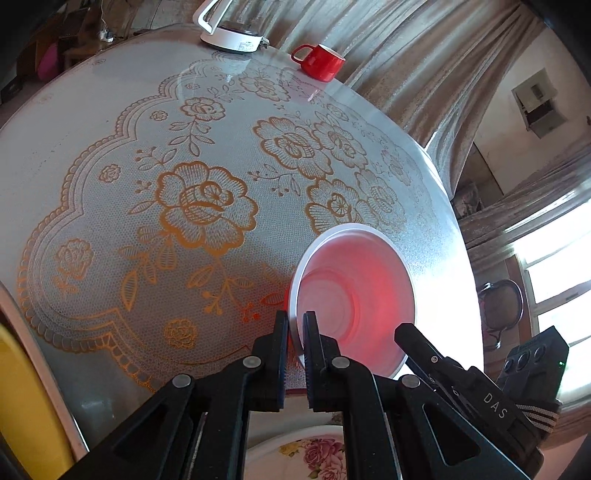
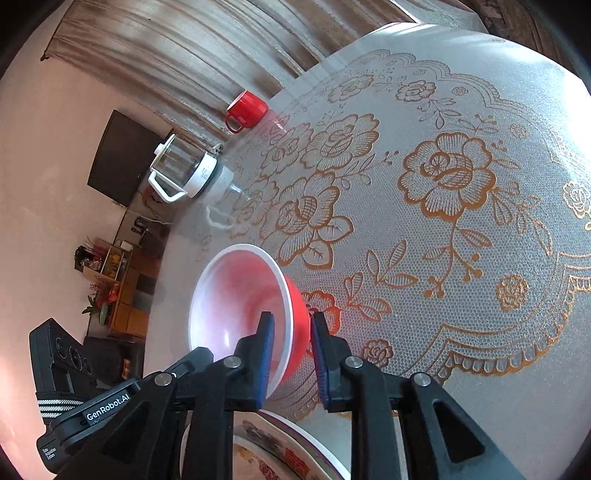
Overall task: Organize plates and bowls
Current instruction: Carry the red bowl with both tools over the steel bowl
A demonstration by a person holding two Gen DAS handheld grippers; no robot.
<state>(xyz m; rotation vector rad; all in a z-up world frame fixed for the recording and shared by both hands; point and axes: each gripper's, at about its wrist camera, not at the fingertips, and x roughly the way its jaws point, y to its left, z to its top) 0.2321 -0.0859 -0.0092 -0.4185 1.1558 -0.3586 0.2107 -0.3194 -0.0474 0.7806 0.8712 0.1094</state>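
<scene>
Grippers meet on one bowl from opposite sides. In the left wrist view the left gripper (image 1: 295, 332) has its two fingers drawn close on the white rim of the red bowl (image 1: 354, 291), one finger outside the wall and one inside, with the rim pinched between them at about 6 o'clock of the frame. In the right wrist view the right gripper (image 2: 292, 339) straddles the same bowl (image 2: 240, 295); its left finger sits inside against the white inner wall, while its right finger stands just beside the red outer wall, and contact on that side cannot be told. The bowl is tilted, its mouth turned toward both cameras, above the table (image 1: 110, 206) with its gold floral lace cloth. Below the fingers, at 6 o'clock, a flowered plate (image 1: 310, 454) shows its rim. Far across the table, at about 12 o'clock in the left view, stand a red mug (image 1: 319, 61) and a white-handled kettle (image 1: 229, 33).
</scene>
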